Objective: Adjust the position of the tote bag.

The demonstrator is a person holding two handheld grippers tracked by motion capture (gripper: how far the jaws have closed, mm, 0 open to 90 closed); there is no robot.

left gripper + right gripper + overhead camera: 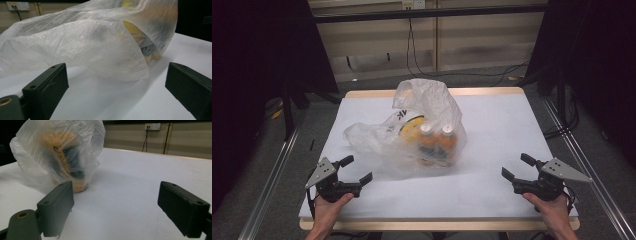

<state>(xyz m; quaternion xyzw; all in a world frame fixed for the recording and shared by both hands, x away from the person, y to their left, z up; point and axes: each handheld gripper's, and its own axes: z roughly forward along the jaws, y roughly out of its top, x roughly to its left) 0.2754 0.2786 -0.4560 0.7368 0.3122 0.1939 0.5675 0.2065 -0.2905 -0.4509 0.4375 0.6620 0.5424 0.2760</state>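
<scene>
- Two pairs of tongs, left (356,170) and right (514,167), wait with jaws spread and empty at the near edge of the white surface (492,125).
- Between and beyond them lies a clear plastic bag (412,130), its loose skirt nearer the left tongs.
- Orange bottles (438,142) point away; other contents blur behind the film.

A white sheet (492,125) is covering the table (362,93), leaving its wooden edge showing. Grey floor (377,82) is lying beyond. A beige panelled wall (482,40) is carrying a socket (413,4), with black cables (412,50) hanging down. Dark curtains (257,60) are flanking both sides.
</scene>
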